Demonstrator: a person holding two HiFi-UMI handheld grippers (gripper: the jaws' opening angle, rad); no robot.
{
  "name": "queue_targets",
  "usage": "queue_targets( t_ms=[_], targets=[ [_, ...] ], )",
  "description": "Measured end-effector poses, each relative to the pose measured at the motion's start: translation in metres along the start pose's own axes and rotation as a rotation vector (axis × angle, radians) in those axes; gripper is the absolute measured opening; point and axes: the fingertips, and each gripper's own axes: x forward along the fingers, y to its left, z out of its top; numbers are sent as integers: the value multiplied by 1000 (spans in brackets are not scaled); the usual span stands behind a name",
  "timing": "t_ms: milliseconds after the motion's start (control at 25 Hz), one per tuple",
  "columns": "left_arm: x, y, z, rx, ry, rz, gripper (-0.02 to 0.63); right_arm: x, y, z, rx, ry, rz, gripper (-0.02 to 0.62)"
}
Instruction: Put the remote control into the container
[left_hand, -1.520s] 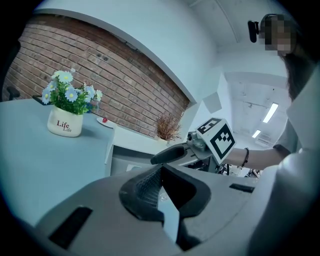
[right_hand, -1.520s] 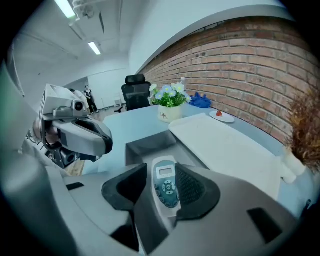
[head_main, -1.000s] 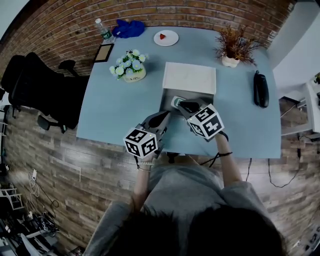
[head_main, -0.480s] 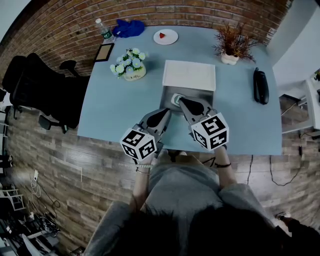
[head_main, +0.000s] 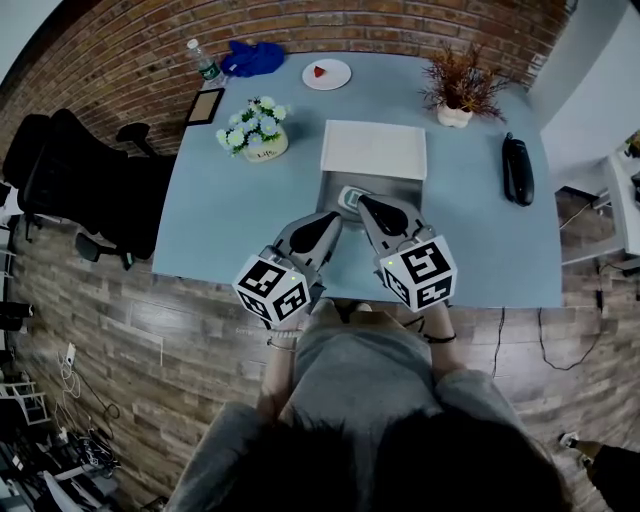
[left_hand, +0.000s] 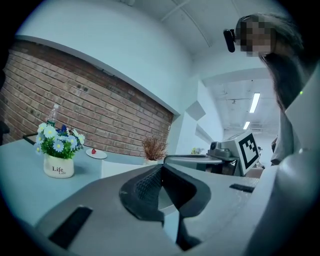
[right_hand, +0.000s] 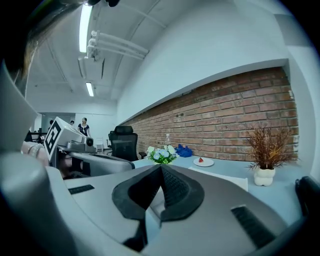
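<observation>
A light grey remote control (head_main: 349, 196) lies inside the grey container (head_main: 392, 187) at the middle of the blue table (head_main: 220, 215). The container's white lid (head_main: 373, 150) lies open behind it. My right gripper (head_main: 367, 204) hovers just in front of the container, jaws shut with nothing between them (right_hand: 161, 168). My left gripper (head_main: 326, 222) is beside it to the left, closer to the table's front edge, and its jaws also meet at the tips with nothing between them (left_hand: 161, 169).
A flower pot (head_main: 257, 134) stands left of the lid. A plate (head_main: 326, 73), a blue cloth (head_main: 250, 57), a water bottle (head_main: 203, 62) and a picture frame (head_main: 206, 105) line the back. A dried plant (head_main: 458, 95) and a black handset (head_main: 517, 170) are at the right. A black chair (head_main: 70, 170) stands left.
Both grippers have drawn back from the container toward the person. The right gripper's tips no longer reach over the remote control, which stays in the container.
</observation>
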Motion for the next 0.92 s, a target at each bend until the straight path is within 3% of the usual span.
queue_targets(
  t_ms=[920],
  targets=[
    [-5,5,1,9,1,19,3,5,5,3,-17,-20,33,-2]
  ],
)
